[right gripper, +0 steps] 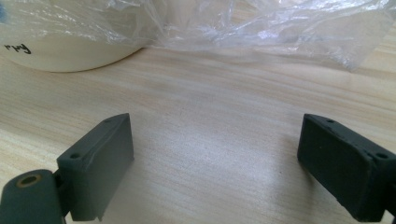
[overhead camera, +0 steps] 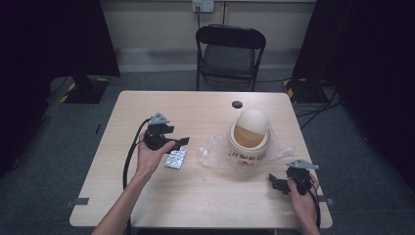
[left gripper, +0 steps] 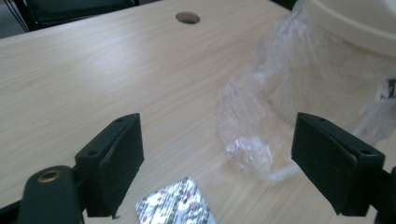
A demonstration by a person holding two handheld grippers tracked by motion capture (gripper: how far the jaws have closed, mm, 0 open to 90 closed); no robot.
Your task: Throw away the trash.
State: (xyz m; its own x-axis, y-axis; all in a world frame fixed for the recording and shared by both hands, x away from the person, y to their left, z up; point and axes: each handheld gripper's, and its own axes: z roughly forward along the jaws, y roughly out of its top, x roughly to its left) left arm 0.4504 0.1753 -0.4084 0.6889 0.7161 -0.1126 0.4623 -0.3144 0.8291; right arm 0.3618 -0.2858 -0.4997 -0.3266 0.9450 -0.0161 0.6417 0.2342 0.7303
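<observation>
**Wood table, both grippers idle**

Pale wood-grain table (overhead camera: 205,196) carries a cream round tub (overhead camera: 249,142) on crumpled clear plastic film (left gripper: 261,107); its printed lettering is unreadable. Just beside the released left gripper (left gripper: 217,158) lies a silver foil blister pack (left gripper: 175,207), cut off by the frame. The right gripper (right gripper: 215,163), jaws spread, hovers over bare wood near the front edge.

A black folding chair (overhead camera: 230,50) faces the light wooden table's (overhead camera: 147,196) far edge, on grey carpet (overhead camera: 39,186) between dark curtains (overhead camera: 54,36).
</observation>
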